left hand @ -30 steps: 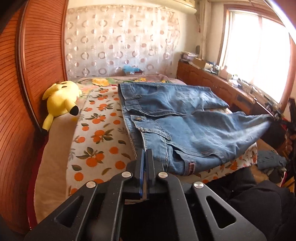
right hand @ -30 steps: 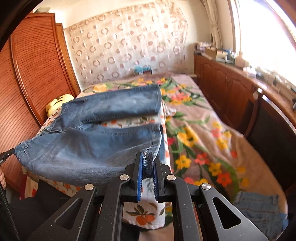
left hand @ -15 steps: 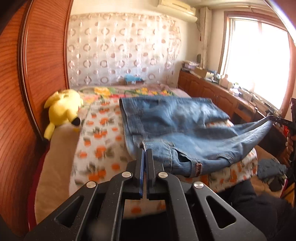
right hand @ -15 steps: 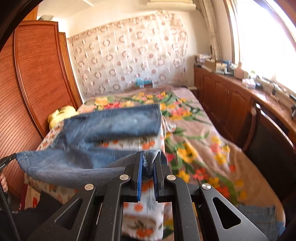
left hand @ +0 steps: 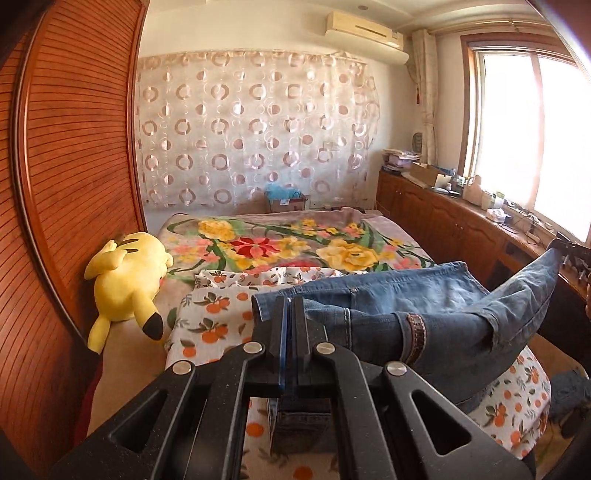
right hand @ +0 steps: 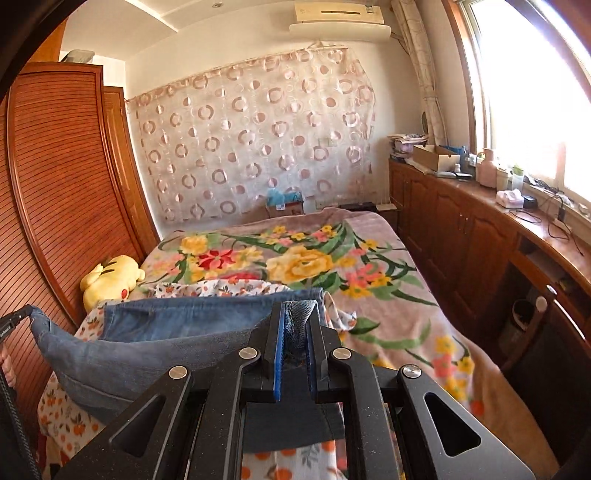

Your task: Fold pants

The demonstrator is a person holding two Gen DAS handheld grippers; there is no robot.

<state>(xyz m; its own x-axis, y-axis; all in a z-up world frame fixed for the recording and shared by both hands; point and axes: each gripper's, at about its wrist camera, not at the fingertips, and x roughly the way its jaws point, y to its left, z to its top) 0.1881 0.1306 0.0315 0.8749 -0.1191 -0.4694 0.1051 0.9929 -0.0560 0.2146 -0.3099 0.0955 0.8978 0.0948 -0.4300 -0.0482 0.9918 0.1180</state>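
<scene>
The left gripper (left hand: 291, 314) is hiding the denim edge it is pinching on the jeans (left hand: 424, 317). The bed's (right hand: 369, 258) near edge is lying behind both gripper bodies. Items along the counter (right hand: 524, 221) under the window are too small to identify.

Ahead of my tool lies the bed (left hand: 388, 229) under a floral blanket (right hand: 295, 258). Beyond it a ring-patterned curtain (left hand: 255, 125) covers the wall beneath an air conditioner (left hand: 365, 31). To my left stands a slatted wooden wardrobe (left hand: 74, 147); to my right, a bright window (right hand: 528, 92) above a cluttered wooden counter (right hand: 480, 229).
</scene>
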